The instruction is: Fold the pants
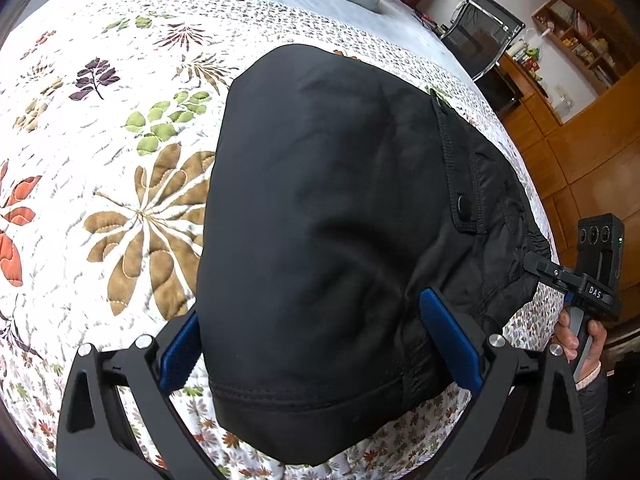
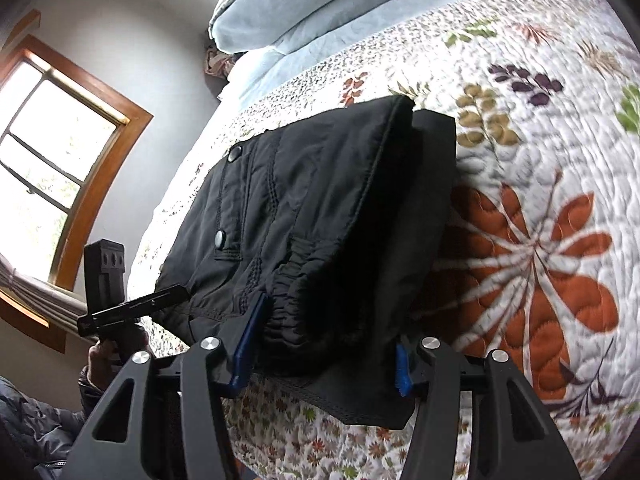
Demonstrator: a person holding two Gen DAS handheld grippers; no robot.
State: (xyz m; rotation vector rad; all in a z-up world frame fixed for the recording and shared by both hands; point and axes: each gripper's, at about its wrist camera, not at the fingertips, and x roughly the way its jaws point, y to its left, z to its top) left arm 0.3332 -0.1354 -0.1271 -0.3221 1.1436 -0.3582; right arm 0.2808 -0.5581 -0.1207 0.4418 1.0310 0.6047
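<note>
Both sets of jaws straddle the black pants [image 1: 320, 220] from opposite ends. On my left gripper [image 1: 320, 344] the blue pads sit wide at either side of a hem end; whether they press the cloth I cannot tell. On my right gripper [image 2: 324, 356] the jaws are closing around the gathered waistband, cloth bunched between the pads, though I cannot tell if both pads bite yet.

I see the pants lying folded into a thick block on the bed, near its edge, snap buttons up along one side. Under them is a white quilt [image 1: 120, 140] stitched with brown, orange, green and purple leaves. Beyond it a pale blue sheet and a pillow [image 2: 288, 4] lie at the head of the bed.

Through the left wrist camera I make out wooden cabinets with open shelves [image 1: 580, 44] and a black chair [image 1: 480, 36]. Through the right one, a wood-framed window [image 2: 60, 140] in a pale wall.
</note>
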